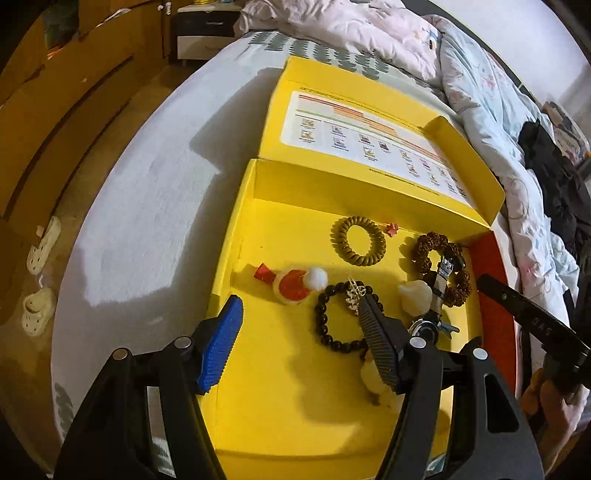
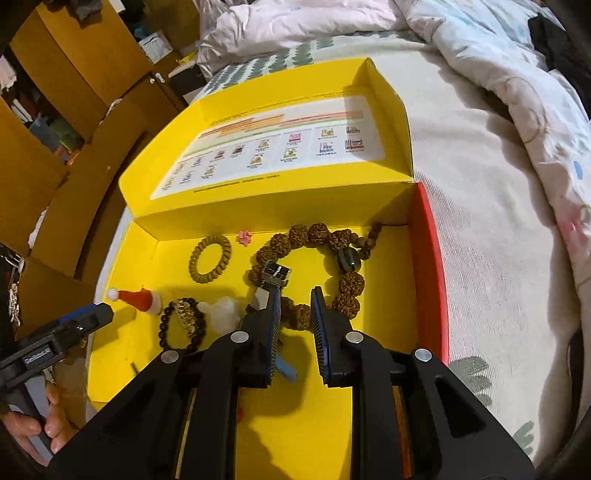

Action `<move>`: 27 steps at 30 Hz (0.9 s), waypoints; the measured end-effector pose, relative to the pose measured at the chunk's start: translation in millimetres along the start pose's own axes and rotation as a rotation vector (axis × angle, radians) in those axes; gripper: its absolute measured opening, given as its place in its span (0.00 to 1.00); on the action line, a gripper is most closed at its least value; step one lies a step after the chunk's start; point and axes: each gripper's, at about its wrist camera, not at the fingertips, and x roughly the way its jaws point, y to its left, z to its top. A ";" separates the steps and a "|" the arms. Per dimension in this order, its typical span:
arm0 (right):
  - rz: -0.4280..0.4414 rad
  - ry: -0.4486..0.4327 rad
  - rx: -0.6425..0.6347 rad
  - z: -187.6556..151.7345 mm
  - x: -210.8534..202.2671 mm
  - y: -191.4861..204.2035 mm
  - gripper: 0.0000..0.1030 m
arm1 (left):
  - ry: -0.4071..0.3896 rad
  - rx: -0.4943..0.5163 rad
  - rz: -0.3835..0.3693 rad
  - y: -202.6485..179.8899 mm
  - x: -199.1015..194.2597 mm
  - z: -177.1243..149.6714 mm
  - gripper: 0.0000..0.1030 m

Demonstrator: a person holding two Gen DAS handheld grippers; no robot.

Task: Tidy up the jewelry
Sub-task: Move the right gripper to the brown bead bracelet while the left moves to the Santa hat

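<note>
An open yellow box (image 1: 273,369) lies on the bed and holds the jewelry. Inside are an olive spiral hair tie (image 1: 357,240), a brown seed-bead bracelet (image 1: 448,267), a black bead bracelet (image 1: 341,314), a Santa hat clip (image 1: 293,282), a cream shell-like piece (image 1: 415,295) and a watch (image 1: 437,291). My left gripper (image 1: 301,314) is open above the box's left part, its right finger over the black bracelet. My right gripper (image 2: 295,306) is open and empty, low over the brown bracelet (image 2: 310,236), beside the watch (image 2: 271,278). A yellow piece under the left finger is half hidden.
The box's lid (image 1: 369,129) lies open behind, with a printed sheet. The box's right wall is red (image 2: 430,277). Bedding is piled at the far end (image 1: 369,29). Wooden cupboards (image 1: 55,92) stand to the left; slippers (image 1: 40,243) lie on the floor.
</note>
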 end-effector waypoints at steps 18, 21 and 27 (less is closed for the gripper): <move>-0.033 -0.001 0.012 6.7 13.5 -9.2 0.21 | 0.033 0.017 0.025 -3.3 22.0 7.8 0.63; -0.046 -0.004 0.011 9.1 14.8 -10.7 0.21 | 0.035 0.021 0.025 -4.4 23.7 8.3 0.63; -0.080 0.000 0.012 12.8 19.6 -15.7 0.22 | 0.045 0.027 0.029 -5.1 29.3 9.1 0.63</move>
